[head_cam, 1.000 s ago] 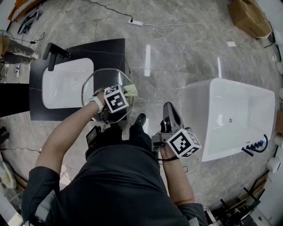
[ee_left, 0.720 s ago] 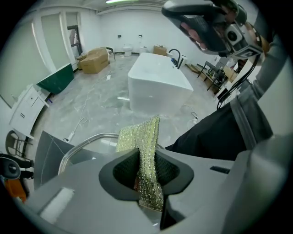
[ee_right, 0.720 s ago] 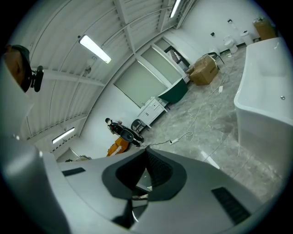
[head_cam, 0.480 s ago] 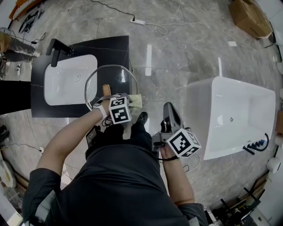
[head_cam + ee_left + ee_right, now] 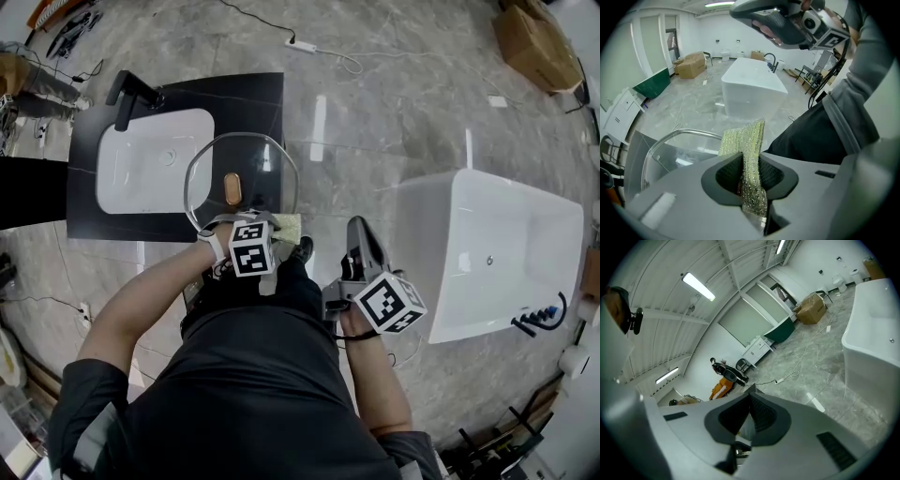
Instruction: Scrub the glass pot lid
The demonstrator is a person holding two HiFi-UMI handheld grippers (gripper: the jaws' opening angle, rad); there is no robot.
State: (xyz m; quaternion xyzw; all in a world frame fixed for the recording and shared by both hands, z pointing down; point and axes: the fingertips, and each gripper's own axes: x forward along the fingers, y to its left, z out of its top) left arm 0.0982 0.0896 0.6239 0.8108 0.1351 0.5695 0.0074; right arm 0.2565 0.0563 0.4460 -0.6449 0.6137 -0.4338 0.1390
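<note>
The glass pot lid (image 5: 253, 155) with its brown knob (image 5: 232, 188) hangs tilted over the front edge of the black sink counter (image 5: 253, 98); what supports it is hidden. My left gripper (image 5: 274, 229) sits at the lid's near rim, shut on a yellow-green scouring sponge (image 5: 287, 225). In the left gripper view the sponge (image 5: 746, 140) sticks up out of the gripper (image 5: 749, 164), with the lid's rim (image 5: 670, 139) to its left. My right gripper (image 5: 357, 227) is held apart to the right, shut with nothing in it (image 5: 749, 401).
A white basin (image 5: 155, 159) with a black faucet (image 5: 131, 94) is set in the counter. A white bathtub (image 5: 487, 253) stands to the right. A power strip with its cable (image 5: 305, 47) and a cardboard box (image 5: 530, 37) lie on the marble floor beyond.
My left gripper with the sponge has slid off the lid's face toward me, to the near rim, uncovering the knob. The right gripper has stayed put.
</note>
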